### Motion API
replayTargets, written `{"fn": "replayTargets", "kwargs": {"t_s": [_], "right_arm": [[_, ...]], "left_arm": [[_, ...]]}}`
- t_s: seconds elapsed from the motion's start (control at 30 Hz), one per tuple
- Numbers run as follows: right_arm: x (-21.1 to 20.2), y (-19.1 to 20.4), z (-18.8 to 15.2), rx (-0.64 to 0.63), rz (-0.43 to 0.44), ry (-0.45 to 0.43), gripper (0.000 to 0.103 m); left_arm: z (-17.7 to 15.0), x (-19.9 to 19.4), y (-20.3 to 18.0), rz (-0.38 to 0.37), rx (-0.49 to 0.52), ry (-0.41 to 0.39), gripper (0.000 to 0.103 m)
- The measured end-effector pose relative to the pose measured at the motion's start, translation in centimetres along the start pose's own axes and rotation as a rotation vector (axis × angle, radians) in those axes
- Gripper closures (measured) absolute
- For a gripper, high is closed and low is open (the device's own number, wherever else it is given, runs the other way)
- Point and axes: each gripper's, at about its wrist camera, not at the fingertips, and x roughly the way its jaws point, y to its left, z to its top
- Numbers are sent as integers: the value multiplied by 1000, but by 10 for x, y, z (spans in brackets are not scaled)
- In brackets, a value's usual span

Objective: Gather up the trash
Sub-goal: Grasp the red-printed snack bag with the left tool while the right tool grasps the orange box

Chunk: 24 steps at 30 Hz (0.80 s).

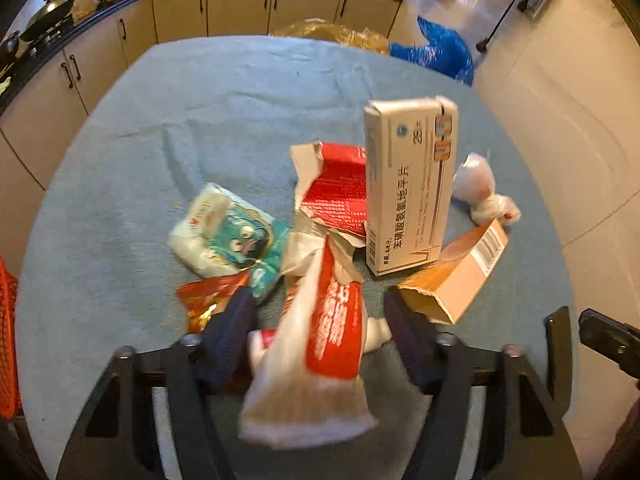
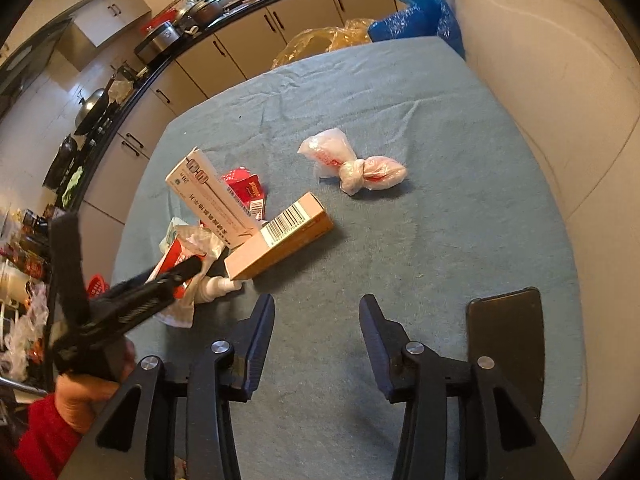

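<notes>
A tabletop (image 2: pixel 420 240) covered in wrinkled blue-grey cloth fills most of both views. Beyond its far edge run beige cabinets (image 1: pixel 240 8) with dark handles under a black counter (image 2: pixel 224 28). On that counter sit a wok (image 1: pixel 52 10) and a steel pot (image 2: pixel 160 36) (other clutter there is too blurred to tell). Near the table's far corner stand a blue plastic bag (image 2: pixel 420 12) and a yellowish bag (image 2: pixel 320 42), just beside each other.

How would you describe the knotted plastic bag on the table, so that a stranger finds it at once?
Look at the table with the blue-grey cloth. Left of its middle lies a heap of boxes and wrappers; the knotted plastic bag lies alone to the right of it, beyond the orange carton. It alone is soft, translucent white with red print, and tied in the middle.
</notes>
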Motion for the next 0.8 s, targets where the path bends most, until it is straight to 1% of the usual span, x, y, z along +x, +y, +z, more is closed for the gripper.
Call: {"fn": "replayTargets", "kwargs": {"t_s": [0.07,0.1,0.2,0.27,0.33,0.43,0.53,0.63,0.77,0.8], "right_arm": [[5,0,5,17,11,8,54],[9,1,9,31,21,18,54],[22,2,18,81,49,40,52],[35,4,25,116,62,61,51],[51,7,31,151,67,89,50],[73,10,40,214,76,115,50],[88,15,49,244,66,121,50],[103,19,56,264,33,129,50],[115,23,56,274,-27,147,50],[117,22,55,276,-35,156,55]], "left_arm": [[-1,8,-3,7,3,21,61],[-1,8,-4,2,0,15,62],[-5,3,-7,16,21,-6,64],[-10,-7,-8,6,21,-35,67],[-16,-23,-8,-8,17,-61,68],[-28,-50,-4,-3,46,-120,68],[-40,-78,1,10,70,-171,68],[-46,-95,7,42,80,-204,68],[-58,-110,25,71,54,-213,68],[-63,-113,28,78,50,-215,67]]}}
